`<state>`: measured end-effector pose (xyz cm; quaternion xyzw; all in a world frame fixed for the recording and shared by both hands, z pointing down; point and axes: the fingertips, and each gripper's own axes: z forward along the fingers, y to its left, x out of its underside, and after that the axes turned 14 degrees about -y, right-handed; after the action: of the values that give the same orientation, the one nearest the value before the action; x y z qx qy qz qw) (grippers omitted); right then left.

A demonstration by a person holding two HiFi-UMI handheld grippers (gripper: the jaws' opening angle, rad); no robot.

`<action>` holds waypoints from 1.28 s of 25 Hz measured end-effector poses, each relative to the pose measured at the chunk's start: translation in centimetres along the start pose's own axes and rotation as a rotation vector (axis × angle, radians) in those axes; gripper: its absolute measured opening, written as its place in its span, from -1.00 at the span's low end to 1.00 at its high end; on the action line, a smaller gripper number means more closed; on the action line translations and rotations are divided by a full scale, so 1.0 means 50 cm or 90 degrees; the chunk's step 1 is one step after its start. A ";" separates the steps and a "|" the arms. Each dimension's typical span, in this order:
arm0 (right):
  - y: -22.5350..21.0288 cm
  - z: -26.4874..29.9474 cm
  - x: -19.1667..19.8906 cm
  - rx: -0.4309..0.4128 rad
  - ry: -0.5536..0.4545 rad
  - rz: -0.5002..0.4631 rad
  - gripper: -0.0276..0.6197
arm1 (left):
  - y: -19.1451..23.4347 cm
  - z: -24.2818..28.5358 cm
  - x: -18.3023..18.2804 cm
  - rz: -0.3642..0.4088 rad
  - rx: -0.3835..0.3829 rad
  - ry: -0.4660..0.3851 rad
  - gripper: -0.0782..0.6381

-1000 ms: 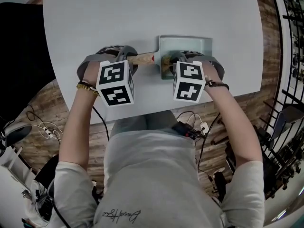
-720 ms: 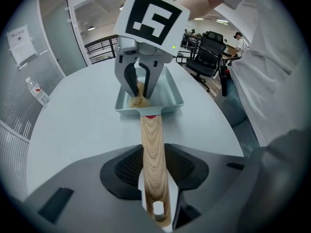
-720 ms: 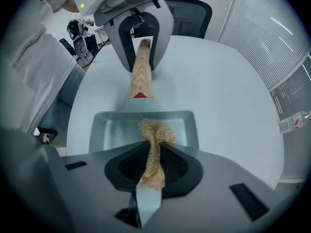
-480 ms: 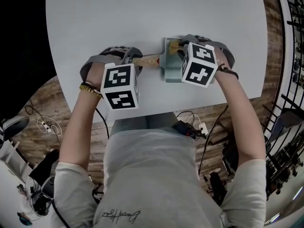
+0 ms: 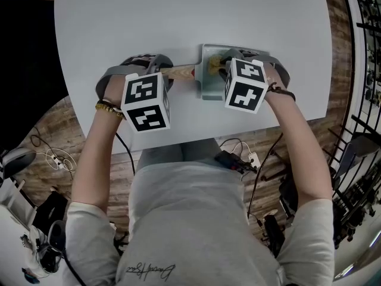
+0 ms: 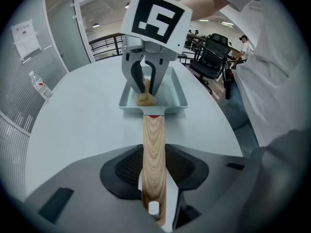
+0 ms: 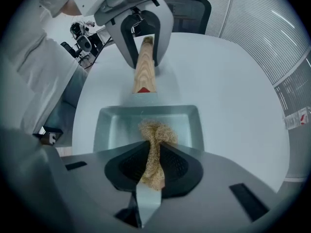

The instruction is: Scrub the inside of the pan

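The pan [image 5: 208, 89] is sitting in the middle of the head view, on the white table [image 5: 178, 16], close to the table's near edge just below it. I think you are doing the scrubbing step right now. Your right gripper [image 7: 153, 165] is squeezing the tan scrubber [image 7: 154, 132] tight, and the scrubber is pressing on the pan's floor near the side where the wooden handle [image 6: 153, 154] joins. Your left gripper [image 6: 154, 169] is clamping that handle, which is pointing to the left of the frame, and is holding the pan flat. The next move is probably calling for pushing the scrubber out to the far corners, pressing down while the left side is holding firm. The pan's walls are standing up all around, so you are needing to go gently near them. The upper part of the frame is showing lots of bare table, but the near edge is leaving you little room to pull back.
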<state>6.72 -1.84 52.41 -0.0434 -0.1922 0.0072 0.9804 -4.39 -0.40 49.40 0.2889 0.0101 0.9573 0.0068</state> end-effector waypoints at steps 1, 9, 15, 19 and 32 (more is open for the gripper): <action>0.011 0.001 0.001 -0.005 -0.001 0.002 -0.68 | 0.001 0.000 0.002 -0.002 0.000 -0.001 -0.37; 0.090 0.003 0.014 -0.041 -0.009 0.025 -0.68 | 0.003 0.004 0.003 0.003 0.005 0.002 -0.37; 0.135 0.000 0.024 -0.073 -0.010 0.037 -0.69 | 0.003 0.003 0.000 0.005 0.002 0.007 -0.37; 0.139 0.003 0.029 -0.072 -0.007 0.027 -0.69 | -0.002 0.010 -0.001 0.012 0.007 0.011 -0.37; 0.035 -0.008 0.038 -0.007 0.000 0.015 -0.68 | -0.003 0.004 0.001 0.050 0.022 0.028 -0.37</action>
<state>8.64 -0.06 52.61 -0.0509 -0.1915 0.0174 0.9800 -4.31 -0.27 49.60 0.2680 0.0158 0.9626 -0.0362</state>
